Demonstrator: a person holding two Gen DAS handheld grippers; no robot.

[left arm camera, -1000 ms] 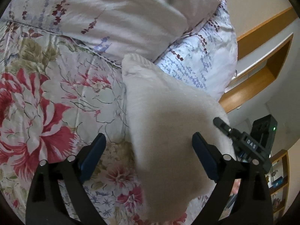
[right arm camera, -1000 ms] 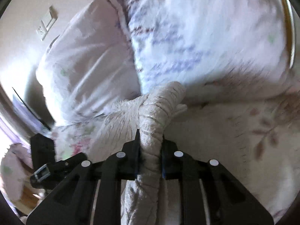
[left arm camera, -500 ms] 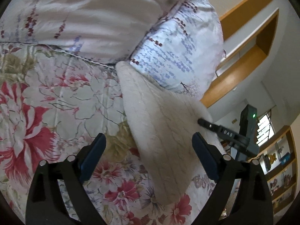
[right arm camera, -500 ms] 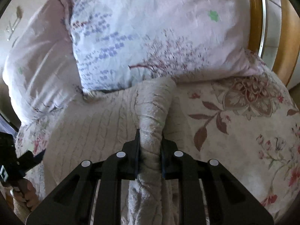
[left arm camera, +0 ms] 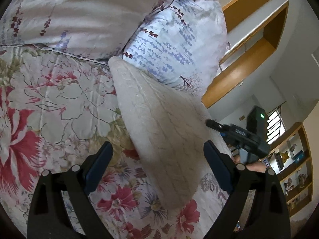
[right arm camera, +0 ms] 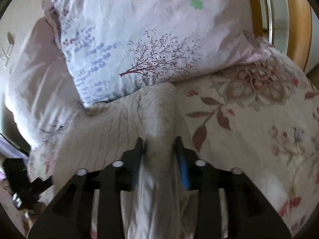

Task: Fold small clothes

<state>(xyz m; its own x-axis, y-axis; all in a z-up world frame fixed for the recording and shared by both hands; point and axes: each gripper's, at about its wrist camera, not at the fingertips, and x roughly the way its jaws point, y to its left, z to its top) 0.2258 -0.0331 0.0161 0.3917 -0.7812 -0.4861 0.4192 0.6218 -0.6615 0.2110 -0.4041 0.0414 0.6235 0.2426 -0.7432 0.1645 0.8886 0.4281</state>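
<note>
Cream cable-knit wool, a small soft garment (left arm camera: 159, 131), lies on the floral bedspread (left arm camera: 49, 109) with its far end tucked against the lavender-printed pillow (left arm camera: 175, 39). It looks doubled over into a long tapering wedge, so I judge at least one fold is made; whether another is still needed, and the final smoothing, I cannot tell from here.

The right gripper (right arm camera: 159, 149) has a raised ridge of the knit (right arm camera: 159, 119) between its jaws, which are opening now; the blue pad on one side stands clear of the cloth, so the pinch seems to be letting go. The left gripper (left arm camera: 157, 155) hovers just short of the garment's near end, claw spread wide, holding nothing, with the knit lying in line between its fingers but untouched.

Beyond the garment, a second pale pillow (left arm camera: 79, 14) leans beside the lavender one. Past the pillows runs a wooden headboard ledge (left arm camera: 239, 73), and further off a shelf unit (left arm camera: 297, 171) with small ornaments.

The lavender pillow crowds the garment's far end and may hamper flattening it there. The soft bedspread gives underneath, so a crisp crease will be harder to press.
</note>
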